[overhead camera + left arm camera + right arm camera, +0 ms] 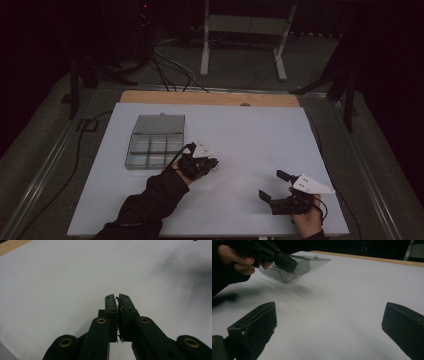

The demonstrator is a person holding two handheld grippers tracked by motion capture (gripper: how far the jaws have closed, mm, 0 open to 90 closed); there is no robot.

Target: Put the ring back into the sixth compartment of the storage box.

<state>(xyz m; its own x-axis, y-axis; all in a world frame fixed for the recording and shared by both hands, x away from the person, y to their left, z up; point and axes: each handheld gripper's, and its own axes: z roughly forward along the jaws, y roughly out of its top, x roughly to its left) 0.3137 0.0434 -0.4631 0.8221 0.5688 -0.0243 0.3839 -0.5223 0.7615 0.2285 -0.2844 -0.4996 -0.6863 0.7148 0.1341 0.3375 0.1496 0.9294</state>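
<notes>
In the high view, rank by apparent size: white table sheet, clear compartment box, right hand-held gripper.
Largest to smallest:
1. White table sheet
2. Clear compartment box, lid open
3. Right hand-held gripper, though it sits nearer the camera, so its margin below the box is unsure.

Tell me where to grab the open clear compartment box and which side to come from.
Judging by its pose, grip the box by the front wall of its tray, coming from the person's side. The lid lies folded back on the far side, so that edge is blocked. The near wall stands upright and thin, which suits two jaws. The left gripper is nearest.
</notes>
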